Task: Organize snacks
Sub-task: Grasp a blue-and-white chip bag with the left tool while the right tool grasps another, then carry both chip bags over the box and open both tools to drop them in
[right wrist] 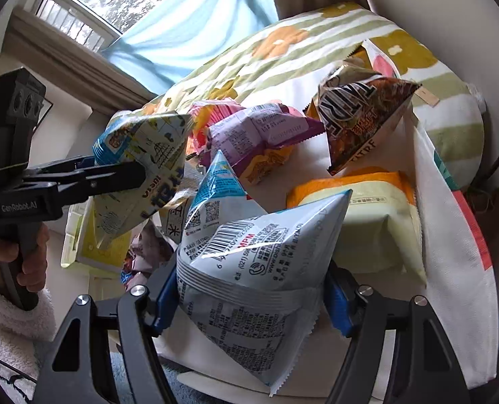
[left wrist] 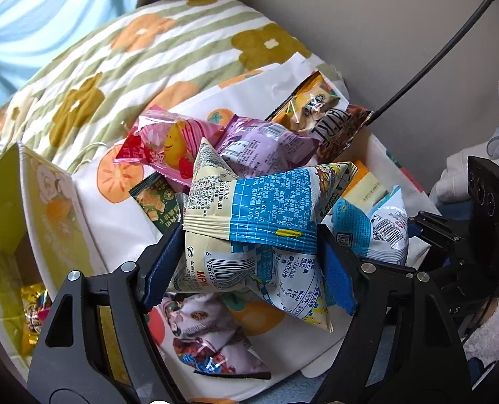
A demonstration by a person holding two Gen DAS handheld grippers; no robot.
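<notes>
My left gripper is shut on a cream and blue triangular snack packet, held above the pile; it also shows in the right wrist view. My right gripper is shut on a pale blue and white triangular packet, seen in the left wrist view. Behind lie a purple packet, a pink packet, a dark brown packet and a green biscuit packet. Another purple packet lies below my left gripper.
The snacks lie on a white cloth with orange fruit print over a floral striped quilt. An open yellow-green box with wrapped sweets stands at left. A yellow-orange pack lies at right. A black cable hangs by the wall.
</notes>
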